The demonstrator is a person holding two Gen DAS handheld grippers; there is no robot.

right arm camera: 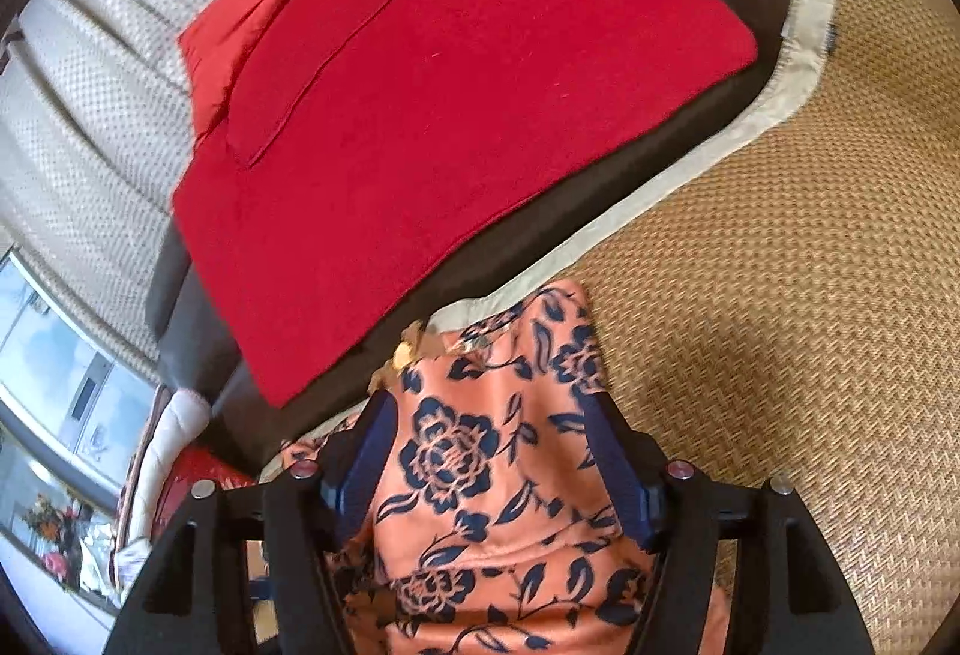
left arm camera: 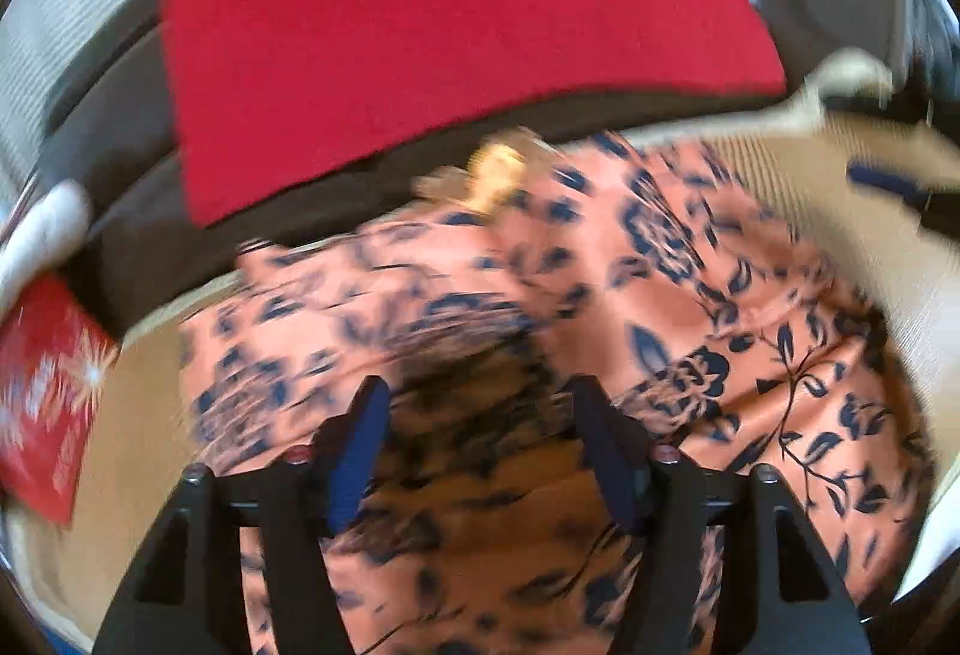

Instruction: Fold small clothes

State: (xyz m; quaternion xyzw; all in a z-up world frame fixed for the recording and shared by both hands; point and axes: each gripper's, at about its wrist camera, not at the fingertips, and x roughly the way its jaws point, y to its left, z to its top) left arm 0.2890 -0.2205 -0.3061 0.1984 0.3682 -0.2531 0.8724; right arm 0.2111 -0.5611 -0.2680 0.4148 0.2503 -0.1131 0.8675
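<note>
Floral garment (right arm camera: 480,475) lies between the right gripper's (right arm camera: 489,415) parted fingers.

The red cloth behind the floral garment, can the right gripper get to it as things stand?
Probably yes: the red cloth lies flat and uncovered just beyond the right gripper, whose jaws are open over the floral garment.
</note>
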